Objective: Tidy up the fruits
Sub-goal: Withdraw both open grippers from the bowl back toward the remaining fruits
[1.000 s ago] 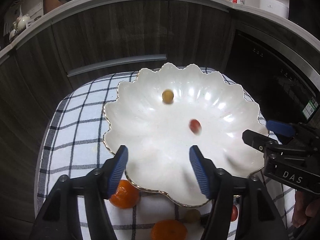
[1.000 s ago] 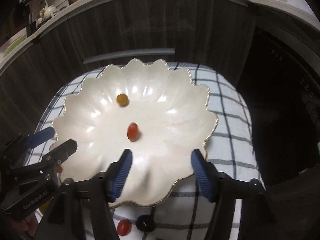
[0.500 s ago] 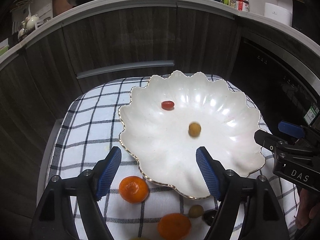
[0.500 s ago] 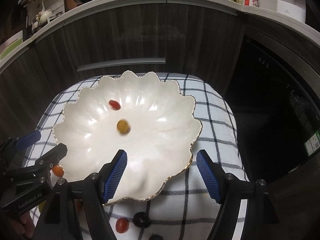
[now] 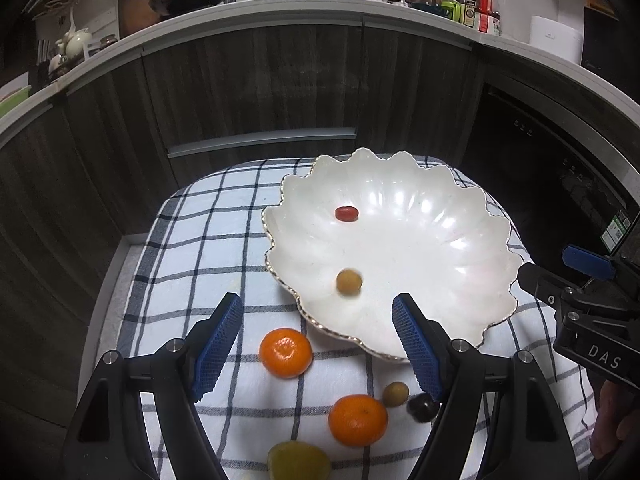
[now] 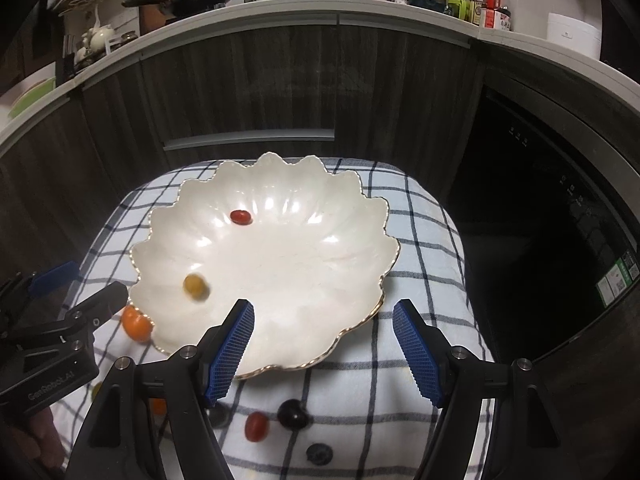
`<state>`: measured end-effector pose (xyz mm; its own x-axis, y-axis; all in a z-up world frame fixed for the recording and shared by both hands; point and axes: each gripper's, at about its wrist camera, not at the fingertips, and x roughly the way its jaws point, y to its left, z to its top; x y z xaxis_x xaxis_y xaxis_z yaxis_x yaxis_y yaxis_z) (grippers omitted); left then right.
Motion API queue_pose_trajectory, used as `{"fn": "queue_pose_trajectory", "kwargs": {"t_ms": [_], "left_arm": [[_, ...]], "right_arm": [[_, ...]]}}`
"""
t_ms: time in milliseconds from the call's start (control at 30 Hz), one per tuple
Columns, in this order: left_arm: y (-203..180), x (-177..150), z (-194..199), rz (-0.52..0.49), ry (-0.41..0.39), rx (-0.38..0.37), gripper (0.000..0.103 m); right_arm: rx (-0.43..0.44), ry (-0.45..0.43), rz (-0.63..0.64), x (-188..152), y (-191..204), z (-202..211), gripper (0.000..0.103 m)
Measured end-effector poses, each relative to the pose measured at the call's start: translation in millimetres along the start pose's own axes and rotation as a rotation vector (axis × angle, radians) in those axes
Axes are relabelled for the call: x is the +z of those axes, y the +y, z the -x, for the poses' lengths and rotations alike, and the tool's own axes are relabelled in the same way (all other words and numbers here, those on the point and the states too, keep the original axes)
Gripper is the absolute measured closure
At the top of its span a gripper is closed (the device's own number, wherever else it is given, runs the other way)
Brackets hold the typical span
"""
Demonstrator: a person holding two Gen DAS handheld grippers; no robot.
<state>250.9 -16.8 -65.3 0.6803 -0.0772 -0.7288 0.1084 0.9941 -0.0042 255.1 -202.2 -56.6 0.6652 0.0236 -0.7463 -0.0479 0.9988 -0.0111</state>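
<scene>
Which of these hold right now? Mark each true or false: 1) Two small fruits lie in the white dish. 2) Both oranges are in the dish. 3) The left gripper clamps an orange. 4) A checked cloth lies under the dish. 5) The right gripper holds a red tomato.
1) True: a red tomato and a yellow fruit lie in the white dish.
2) False: both oranges lie on the checked cloth, outside the dish.
3) False: the left gripper is open, its pads pressing on nothing.
4) True.
5) False: the right gripper is open and holds nothing.
</scene>
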Motion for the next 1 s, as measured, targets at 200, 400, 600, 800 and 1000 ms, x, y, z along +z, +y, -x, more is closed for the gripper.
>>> {"fn": "queue_pose_trajectory", "kwargs": {"t_ms": [200, 400, 600, 800, 1000], "left_arm": [[2.7, -6.9, 11.0, -0.006, -0.013, 0.014, 0.026], [5.8, -15.2, 18.5, -0.006, -0.014, 0.012, 0.026], [9.2, -22.8, 26.6, -0.002, -0.013, 0.012, 0.026], [14.7, -32.8, 34.1, -0.004, -0.018, 0.024, 0.026], [16.6, -45.8, 38.0, -0.014, -0.018, 0.033, 0.026]], "right_arm": [[0.005, -0.013, 0.009, -5.7, 5.4, 8.7, 0.030], [0.006, -0.021, 0.004, -12.7, 7.9, 15.9, 0.030], [0.022, -0.019, 0.004, -20.2, 12.6, 20.9, 0.030], [0.041, -0.015, 0.015, -27.8, 21.5, 23.6, 0.030], [0.063, -0.007, 0.024, -38.0, 30.4, 24.2, 0.030]]}}
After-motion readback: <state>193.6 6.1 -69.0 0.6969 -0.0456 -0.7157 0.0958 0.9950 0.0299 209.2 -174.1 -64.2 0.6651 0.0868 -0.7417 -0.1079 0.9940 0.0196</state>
